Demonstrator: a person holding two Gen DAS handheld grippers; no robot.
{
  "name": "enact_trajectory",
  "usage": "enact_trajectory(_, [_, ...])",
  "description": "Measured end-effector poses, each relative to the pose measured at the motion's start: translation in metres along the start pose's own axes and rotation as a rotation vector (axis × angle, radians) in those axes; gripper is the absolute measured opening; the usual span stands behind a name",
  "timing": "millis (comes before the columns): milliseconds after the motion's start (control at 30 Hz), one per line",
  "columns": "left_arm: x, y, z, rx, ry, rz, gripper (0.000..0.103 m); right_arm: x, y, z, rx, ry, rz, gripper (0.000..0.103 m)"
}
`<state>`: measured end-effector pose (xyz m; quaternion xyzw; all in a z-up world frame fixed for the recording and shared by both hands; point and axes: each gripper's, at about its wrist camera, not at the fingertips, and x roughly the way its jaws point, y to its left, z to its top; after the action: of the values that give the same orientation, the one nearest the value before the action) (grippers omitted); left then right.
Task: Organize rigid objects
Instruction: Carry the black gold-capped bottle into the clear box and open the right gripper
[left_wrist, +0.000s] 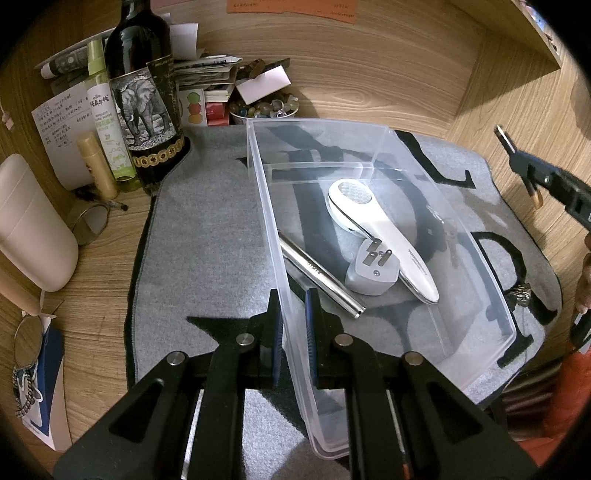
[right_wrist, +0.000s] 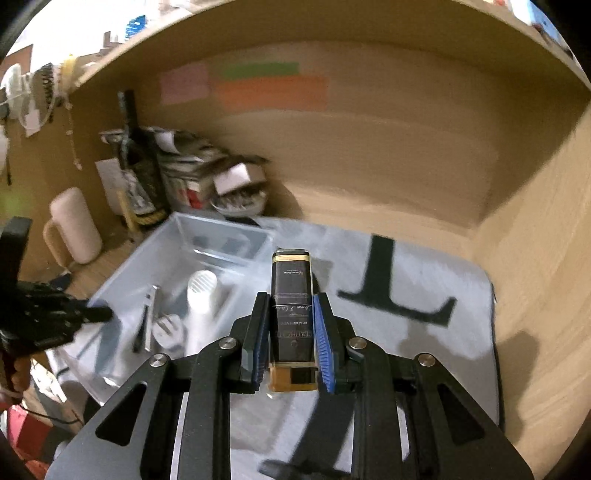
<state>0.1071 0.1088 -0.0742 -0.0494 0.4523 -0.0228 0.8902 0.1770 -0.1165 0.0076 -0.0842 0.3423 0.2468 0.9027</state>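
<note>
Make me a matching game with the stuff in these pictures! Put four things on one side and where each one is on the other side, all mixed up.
Things:
1. white handheld device
2. dark elephant-label bottle
3. black and gold box
4. clear bin wall

Places:
A. pinched by the left gripper
B. standing at the mat's corner, beside the green spray bottle
C. lying inside the clear bin
D. held in the right gripper

Pairs: 1-C, 2-B, 3-D, 4-A
</note>
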Motion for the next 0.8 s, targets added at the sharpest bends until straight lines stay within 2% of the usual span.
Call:
enact_trajectory(367, [0.000,-0.001,0.001,-0.001,-0.001,-0.001,0.011,0.003,0.048,0.019,-0.084,-0.044,0.105,0.022])
enact_trajectory(800, [0.000,-0.003,0.001,-0.006,-0.007,-0.015,0.011,0.052,0.102,0.008,-0.174,0.107,0.228,0.022])
